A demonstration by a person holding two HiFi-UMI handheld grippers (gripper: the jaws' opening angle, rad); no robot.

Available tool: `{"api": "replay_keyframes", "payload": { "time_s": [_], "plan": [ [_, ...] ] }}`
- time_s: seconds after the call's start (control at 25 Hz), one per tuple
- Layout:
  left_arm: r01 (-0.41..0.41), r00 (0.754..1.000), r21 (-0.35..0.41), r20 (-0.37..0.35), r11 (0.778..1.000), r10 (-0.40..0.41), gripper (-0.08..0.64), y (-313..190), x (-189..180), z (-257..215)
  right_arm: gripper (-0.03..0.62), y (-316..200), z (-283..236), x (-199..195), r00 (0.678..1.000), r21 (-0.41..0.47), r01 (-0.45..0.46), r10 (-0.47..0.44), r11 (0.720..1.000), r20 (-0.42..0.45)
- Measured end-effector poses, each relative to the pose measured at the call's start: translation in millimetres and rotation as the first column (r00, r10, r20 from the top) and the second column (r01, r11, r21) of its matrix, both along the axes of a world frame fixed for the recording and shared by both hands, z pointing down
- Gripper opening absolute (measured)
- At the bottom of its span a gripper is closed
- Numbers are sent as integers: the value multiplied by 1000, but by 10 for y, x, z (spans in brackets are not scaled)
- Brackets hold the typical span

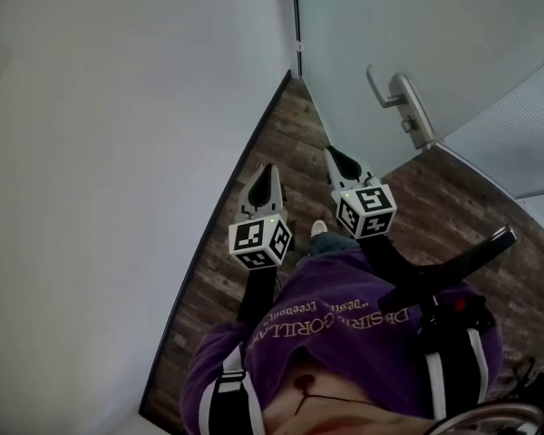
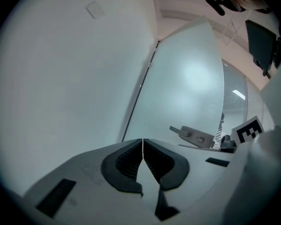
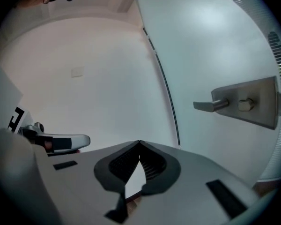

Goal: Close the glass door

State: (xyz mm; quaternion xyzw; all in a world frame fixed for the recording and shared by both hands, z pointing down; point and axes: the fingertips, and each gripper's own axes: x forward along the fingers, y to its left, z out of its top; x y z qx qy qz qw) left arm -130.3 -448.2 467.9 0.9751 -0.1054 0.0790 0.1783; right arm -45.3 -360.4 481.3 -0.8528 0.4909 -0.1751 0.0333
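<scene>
Your purple top (image 1: 344,333) filled the bottom of the frame, and above it the left gripper (image 1: 268,167) and right gripper (image 1: 332,150) both had their fingers pressed together on nothing, short of the door (image 1: 453,25) at upper right. With closed tips you could skid off the smooth glass or the handle (image 1: 401,98) and leave it ajar. Its frame lay out of view, and its right edge was cut off.
</scene>
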Motion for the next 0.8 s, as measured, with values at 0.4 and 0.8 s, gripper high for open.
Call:
{"api": "replay_keyframes", "payload": {
  "time_s": [0.4,0.8],
  "plan": [
    [-391,915,251,7,885,402,24,747,1475,-136,-3,687,126,634,966,17,-257,256,966,35],
    [-638,725,574,225,512,651,130,1184,2098,-70,-3,1067,119,794,870,32,-490,486,871,83]
  ]
}}
